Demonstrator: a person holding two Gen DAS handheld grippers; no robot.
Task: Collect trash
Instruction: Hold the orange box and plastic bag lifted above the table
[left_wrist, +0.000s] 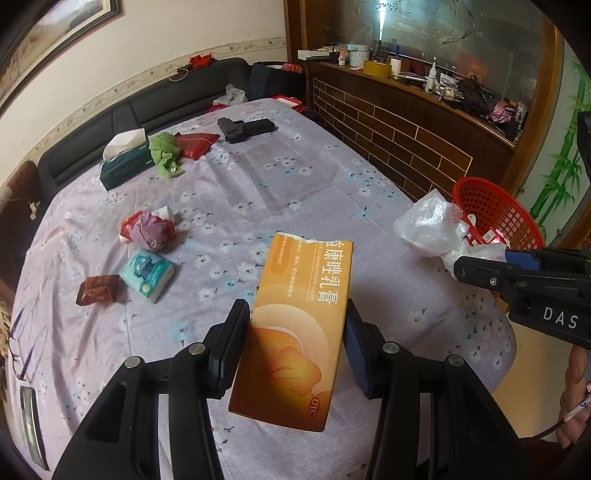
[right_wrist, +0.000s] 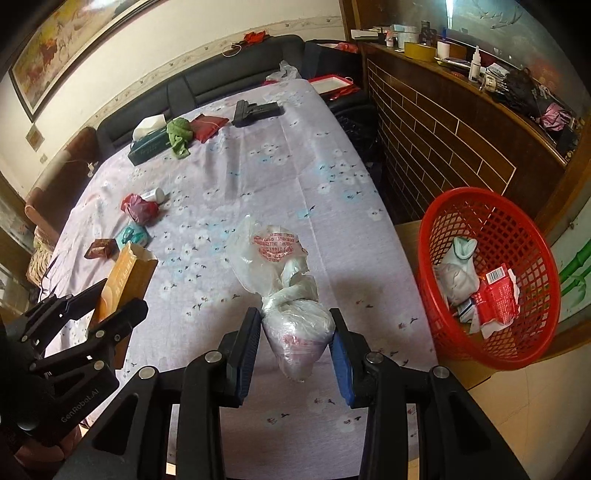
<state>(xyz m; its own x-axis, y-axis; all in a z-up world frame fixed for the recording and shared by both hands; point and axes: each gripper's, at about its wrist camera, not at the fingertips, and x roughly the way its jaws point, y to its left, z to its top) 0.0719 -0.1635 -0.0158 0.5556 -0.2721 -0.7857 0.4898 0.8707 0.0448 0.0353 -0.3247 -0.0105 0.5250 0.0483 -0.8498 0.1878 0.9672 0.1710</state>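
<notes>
Two items in transit: left tool (left_wrist: 297, 336) clamped on orange carton (left_wrist: 295, 332), right tool (right_wrist: 295, 350) clamped on plastic bag (right_wrist: 291, 314), both above tabletop (right_wrist: 258, 177); next, release over red basket (right_wrist: 491, 273)

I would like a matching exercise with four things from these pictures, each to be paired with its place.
Things:
1. orange box
2. plastic bag
3. red carton
4. tissue box

Places:
A. in the red basket
B. between the right gripper fingers
C. on the table beside the green cloth
D. between the left gripper fingers

Pairs: 1-D, 2-B, 3-A, 4-C
</notes>
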